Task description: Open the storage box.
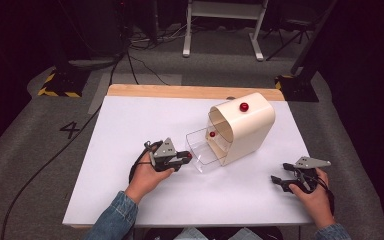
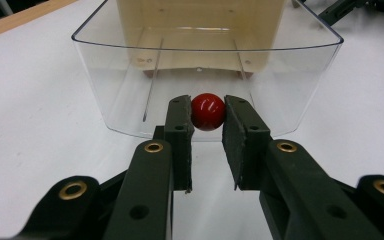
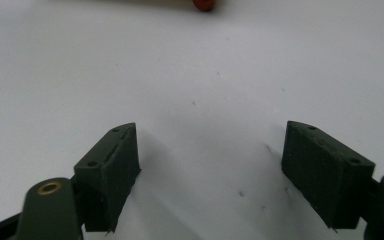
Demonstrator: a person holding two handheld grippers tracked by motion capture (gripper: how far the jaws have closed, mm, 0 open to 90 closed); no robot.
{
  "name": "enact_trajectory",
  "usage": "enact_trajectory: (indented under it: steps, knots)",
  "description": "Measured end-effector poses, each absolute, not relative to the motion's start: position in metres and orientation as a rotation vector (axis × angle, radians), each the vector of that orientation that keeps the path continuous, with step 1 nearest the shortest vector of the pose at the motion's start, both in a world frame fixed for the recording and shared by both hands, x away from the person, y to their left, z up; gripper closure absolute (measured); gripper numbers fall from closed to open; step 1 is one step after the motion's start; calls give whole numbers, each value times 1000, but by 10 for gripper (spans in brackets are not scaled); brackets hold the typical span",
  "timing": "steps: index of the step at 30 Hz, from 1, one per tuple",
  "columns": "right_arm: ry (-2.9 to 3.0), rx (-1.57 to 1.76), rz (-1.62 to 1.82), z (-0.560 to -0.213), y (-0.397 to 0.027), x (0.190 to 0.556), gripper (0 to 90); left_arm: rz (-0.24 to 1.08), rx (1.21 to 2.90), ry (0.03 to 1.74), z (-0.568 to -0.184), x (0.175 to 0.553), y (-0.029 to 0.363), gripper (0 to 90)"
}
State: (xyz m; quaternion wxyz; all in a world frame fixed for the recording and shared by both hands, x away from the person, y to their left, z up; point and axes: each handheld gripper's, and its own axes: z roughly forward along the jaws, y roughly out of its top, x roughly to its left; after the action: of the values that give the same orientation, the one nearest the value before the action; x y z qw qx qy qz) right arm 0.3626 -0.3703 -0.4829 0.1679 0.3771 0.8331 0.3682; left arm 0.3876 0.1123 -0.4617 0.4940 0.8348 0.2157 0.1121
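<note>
A cream housing (image 1: 247, 125) stands right of the table's middle, with a red ball (image 1: 244, 106) on its top. A clear plastic drawer (image 1: 200, 146) is pulled out of it toward the left. My left gripper (image 1: 187, 156) is at the drawer's front wall, shut on a red knob (image 2: 207, 111) there, with the clear drawer (image 2: 130, 65) just behind the jaws. A second small red ball (image 1: 212, 134) shows through the drawer's back part. My right gripper (image 1: 279, 182) rests low at the front right, open with nothing in it (image 3: 210, 165).
The white table top (image 1: 145, 120) has a wooden strip (image 1: 180, 91) along its far edge. A red object (image 3: 204, 4) peeks in at the top edge of the right gripper view. Cables and stand legs lie on the grey floor beyond.
</note>
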Motion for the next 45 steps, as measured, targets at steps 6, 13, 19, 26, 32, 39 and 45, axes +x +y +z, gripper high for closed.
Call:
enact_trajectory:
  steps: [6, 13, 19, 26, 32, 39, 45]
  knots:
    - [2370, 1072, 1047, -483, -370, 363, 232, 261, 2031, 532, -464, 386, 117, 739]
    - [2369, 1072, 1048, -483, -370, 363, 232, 231, 2051, 544, -470, 386, 120, 737]
    - [2369, 1073, 1048, -483, -370, 363, 231, 241, 2051, 553, -470, 386, 123, 699]
    - [2370, 1073, 1048, -483, -370, 363, 231, 224, 2029, 571, -469, 382, 127, 537]
    - [2370, 1073, 1048, -483, -370, 363, 231, 237, 1985, 580, -450, 381, 131, 480]
    - [2367, 1071, 1047, -483, -370, 362, 231, 281, 1931, 574, -424, 385, 123, 458]
    - [2369, 1072, 1047, -483, -370, 362, 231, 298, 1907, 554, -407, 393, 104, 458]
